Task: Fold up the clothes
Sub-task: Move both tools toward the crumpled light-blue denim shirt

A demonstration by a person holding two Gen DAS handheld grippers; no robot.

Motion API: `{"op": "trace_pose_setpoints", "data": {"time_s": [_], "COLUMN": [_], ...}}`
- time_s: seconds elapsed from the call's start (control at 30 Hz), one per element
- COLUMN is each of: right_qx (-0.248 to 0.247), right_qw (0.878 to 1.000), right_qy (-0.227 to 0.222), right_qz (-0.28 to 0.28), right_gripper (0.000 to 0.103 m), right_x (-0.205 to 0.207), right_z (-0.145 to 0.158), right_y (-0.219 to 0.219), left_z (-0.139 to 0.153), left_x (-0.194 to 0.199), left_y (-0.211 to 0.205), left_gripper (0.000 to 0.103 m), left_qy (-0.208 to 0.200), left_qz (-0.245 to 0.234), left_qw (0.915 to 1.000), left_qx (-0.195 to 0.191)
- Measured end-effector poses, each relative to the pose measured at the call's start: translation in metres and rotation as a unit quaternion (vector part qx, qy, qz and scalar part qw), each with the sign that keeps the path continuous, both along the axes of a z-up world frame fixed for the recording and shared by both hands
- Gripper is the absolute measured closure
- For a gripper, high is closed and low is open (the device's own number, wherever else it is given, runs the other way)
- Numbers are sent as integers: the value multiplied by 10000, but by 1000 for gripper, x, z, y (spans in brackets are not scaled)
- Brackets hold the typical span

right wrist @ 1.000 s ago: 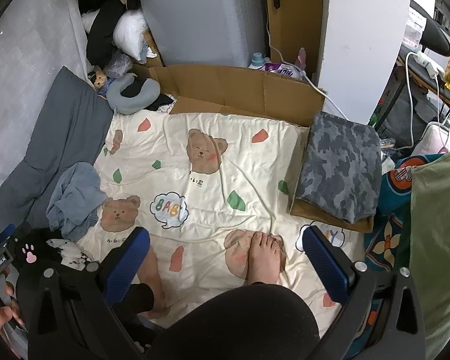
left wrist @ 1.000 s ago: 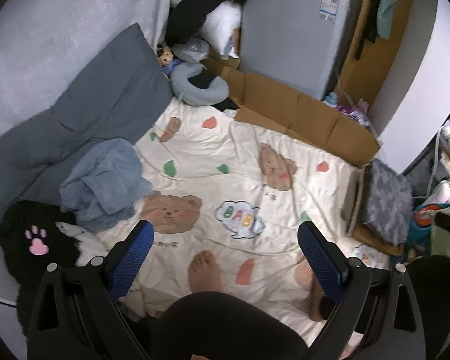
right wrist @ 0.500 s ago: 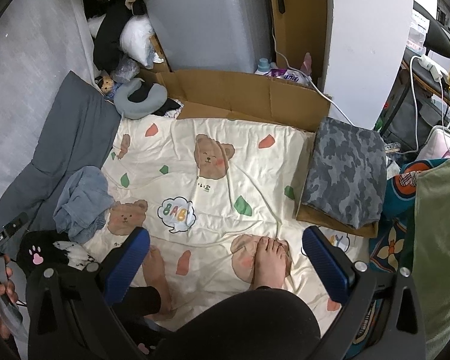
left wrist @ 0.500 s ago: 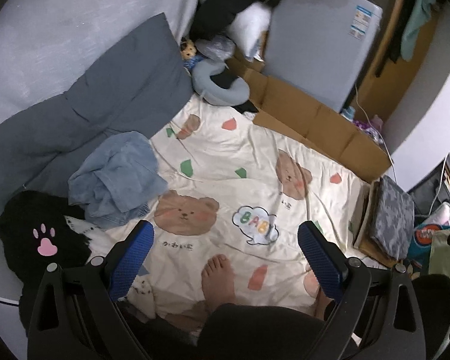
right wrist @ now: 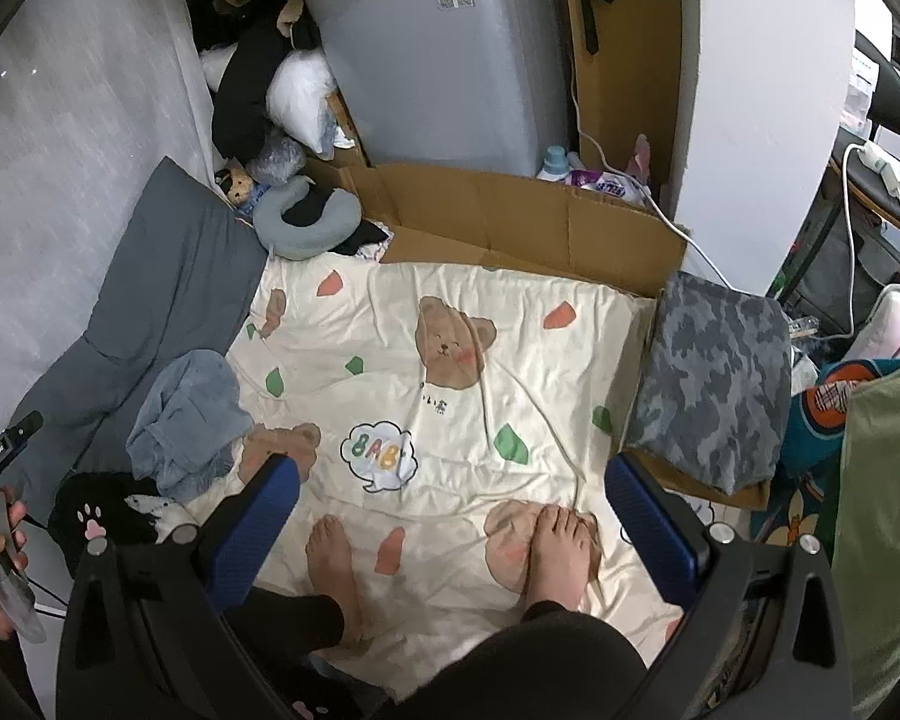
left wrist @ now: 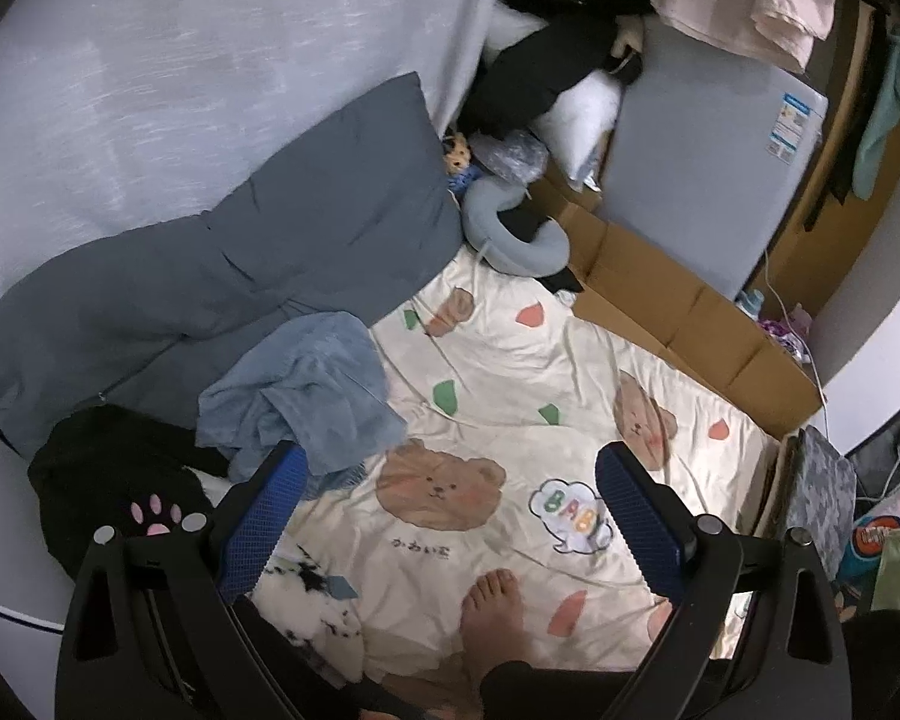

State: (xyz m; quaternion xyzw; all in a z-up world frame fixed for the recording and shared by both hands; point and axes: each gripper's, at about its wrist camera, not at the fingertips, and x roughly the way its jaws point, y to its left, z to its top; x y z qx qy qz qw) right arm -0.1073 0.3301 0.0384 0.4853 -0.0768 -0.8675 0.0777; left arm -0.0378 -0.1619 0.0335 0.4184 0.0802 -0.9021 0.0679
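A crumpled light-blue garment [left wrist: 303, 387] [right wrist: 186, 420] lies at the left edge of a cream bear-print blanket [left wrist: 540, 360] [right wrist: 450, 408]. A black garment with a pink paw print [left wrist: 120, 492] [right wrist: 99, 513] sits beside it, nearer me. A folded grey camouflage garment [right wrist: 714, 384] [left wrist: 822, 492] rests on cardboard at the blanket's right. My left gripper [left wrist: 450, 468] is open high above the blanket, its left finger over the blue garment's edge. My right gripper [right wrist: 450, 480] is open, holding nothing.
The person's bare feet [right wrist: 561, 552] stand on the blanket's near edge. A grey cushion [left wrist: 222, 276] lines the left wall. A neck pillow [left wrist: 510, 234], flattened cardboard [right wrist: 510, 222], a grey appliance [right wrist: 450, 48] and cables [right wrist: 858, 192] ring the blanket.
The left gripper has swung left and up, bringing the blue garment and grey cushion nearer the centre. The right view has lifted slightly. Both grippers stay open.
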Motion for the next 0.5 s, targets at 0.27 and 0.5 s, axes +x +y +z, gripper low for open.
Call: {"op": "trace_pose_setpoints", "data": {"time_s": [0.27, 0.5], "right_qx": [-32, 59], "right_qw": [9999, 9995], "right_qy": [57, 119], "right_qz": [156, 279], "right_gripper": [1, 1], "right_x": [-25, -48], "right_z": [2, 0], "right_y": [-17, -32], "left_z": [-19, -42], "left_x": [-10, -24], "left_y": [-22, -37], "left_gripper": [0, 0], "left_qy": [-17, -177], "left_qz": [243, 368], "left_qw": [9997, 9992], "left_qx": [41, 31]}}
